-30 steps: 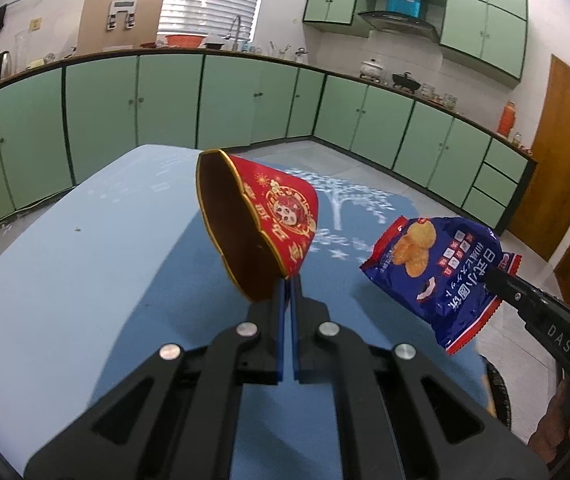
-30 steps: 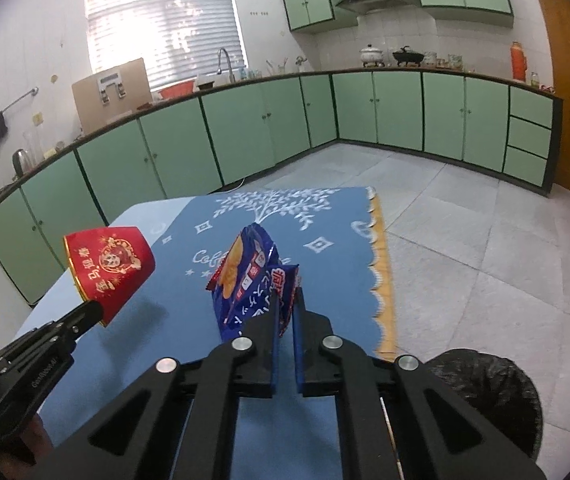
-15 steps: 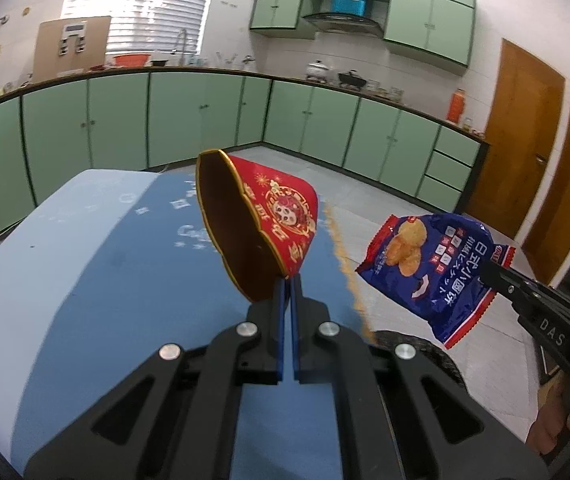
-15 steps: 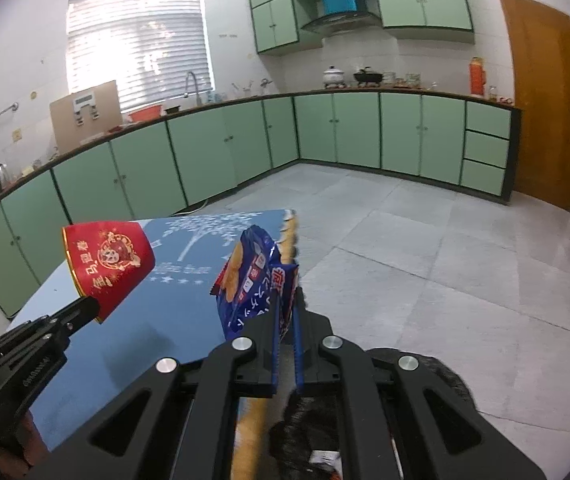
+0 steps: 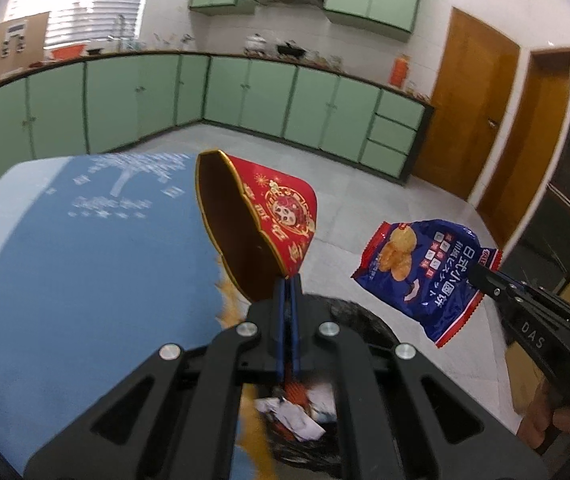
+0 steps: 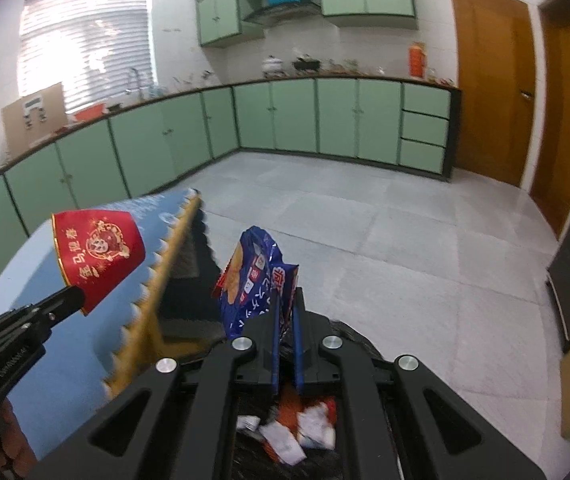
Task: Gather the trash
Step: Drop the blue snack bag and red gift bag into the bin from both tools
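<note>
- The red paper cup (image 5: 263, 224) is pinched at its lower edge by the left gripper (image 5: 287, 292), whose jaws are closed flat on the wall; the cup is flattened and tilted, held in the air over the table's edge, above the bin.
- The cup is judged light and soft, easily creased; a hold on the wall near the rim is thought enough.
- The blue snack bag (image 6: 255, 276) is clamped at one end by the right gripper (image 6: 287, 316), jaws narrow on the crumpled foil, and hangs over the bin.
- The bag is judged light, limp and rather slippery; a seam or folded edge is the safer place to be gripped.
- A black-lined trash bin (image 6: 349, 330), with wrappers seen inside, lies directly below both grippers.
- The blue tablecloth (image 5: 85, 272) with its gold fringe lies to the left.
</note>
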Demonstrator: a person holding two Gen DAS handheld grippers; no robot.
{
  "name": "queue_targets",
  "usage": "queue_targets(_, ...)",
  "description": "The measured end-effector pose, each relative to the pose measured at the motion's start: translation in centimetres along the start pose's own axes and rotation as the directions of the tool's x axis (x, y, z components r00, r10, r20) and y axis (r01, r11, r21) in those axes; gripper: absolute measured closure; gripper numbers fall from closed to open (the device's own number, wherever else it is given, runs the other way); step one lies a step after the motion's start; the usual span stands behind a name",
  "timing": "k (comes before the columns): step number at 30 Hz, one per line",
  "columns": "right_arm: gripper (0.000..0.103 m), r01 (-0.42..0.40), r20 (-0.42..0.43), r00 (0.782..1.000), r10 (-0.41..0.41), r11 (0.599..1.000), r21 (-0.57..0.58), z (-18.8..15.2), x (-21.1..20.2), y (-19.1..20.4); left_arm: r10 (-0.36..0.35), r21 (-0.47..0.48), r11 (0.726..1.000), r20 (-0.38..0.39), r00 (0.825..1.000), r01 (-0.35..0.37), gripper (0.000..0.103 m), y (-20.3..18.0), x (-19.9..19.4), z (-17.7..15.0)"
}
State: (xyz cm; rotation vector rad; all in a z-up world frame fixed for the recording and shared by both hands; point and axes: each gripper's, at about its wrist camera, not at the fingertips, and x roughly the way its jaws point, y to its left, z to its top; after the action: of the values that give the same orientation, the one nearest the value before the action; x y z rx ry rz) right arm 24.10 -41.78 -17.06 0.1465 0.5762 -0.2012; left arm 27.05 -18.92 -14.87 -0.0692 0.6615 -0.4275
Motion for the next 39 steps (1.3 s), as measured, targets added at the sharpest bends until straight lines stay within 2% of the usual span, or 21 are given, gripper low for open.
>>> queue_targets(4,0.097,0.046,-0.034,0.998,-0.045,0.998,0.033,-1.7,0.3,-2.8,-0.039,0.026,0.999,-0.066,0.997,0.041,0.101,-2.5,2.1,-2.0)
queue_targets(8,0.097,0.066,-0.058,0.996,-0.062,0.996,0.060,-2.9,0.9,-4.5,-0.040,0.050,0.998,-0.103,0.994,0.045,0.101,-4.1,4.1,-3.5)
queue_targets(13,0.097,0.074,-0.087,0.994,-0.067,0.995,0.072,-4.1,2.5,-5.3,-0.030,0.058,0.998,-0.111,0.993,0.036,0.101,-4.5,6.1,-3.7)
queue_targets(21,0.093,0.055,-0.164,0.986,-0.038,0.993,0.103,-5.7,6.4,-6.5,-0.053,0.049,0.997,-0.149,0.987,0.061,0.100,-4.4,8.7,-3.6)
queue_targets(23,0.091,0.046,-0.175,0.984,-0.027,0.993,0.105,-5.8,7.1,-6.5,-0.054,0.040,0.997,-0.152,0.987,0.061,0.100,-4.1,9.0,-3.4)
queue_targets(28,0.072,0.035,-0.173,0.985,-0.017,0.994,0.101,-6.0,7.4,-6.4,-0.041,0.030,0.999,-0.130,0.991,0.046,0.098,-3.4,8.4,-2.9)
queue_targets(30,0.067,0.030,-0.163,0.986,-0.013,0.995,0.098,-6.1,7.1,-6.4,-0.032,0.023,0.999,-0.115,0.993,0.035,0.093,-3.1,7.9,-2.5)
queue_targets(32,0.061,0.029,-0.152,0.988,-0.014,0.995,0.096,-5.8,6.7,-6.3,-0.023,0.014,1.000,-0.096,0.995,0.024,0.076,-2.9,7.3,-2.1)
queue_targets(34,0.048,0.033,-0.136,0.990,-0.020,0.995,0.091,-5.5,6.1,-6.1,-0.009,0.010,1.000,-0.065,0.998,0.010,0.066,-2.5,6.4,-1.6)
queue_targets(39,0.033,0.036,-0.092,0.995,-0.029,0.996,0.079,-4.5,4.3,-5.6,0.028,0.018,0.999,-0.015,1.000,-0.027,0.049,-2.2,4.1,-1.0)
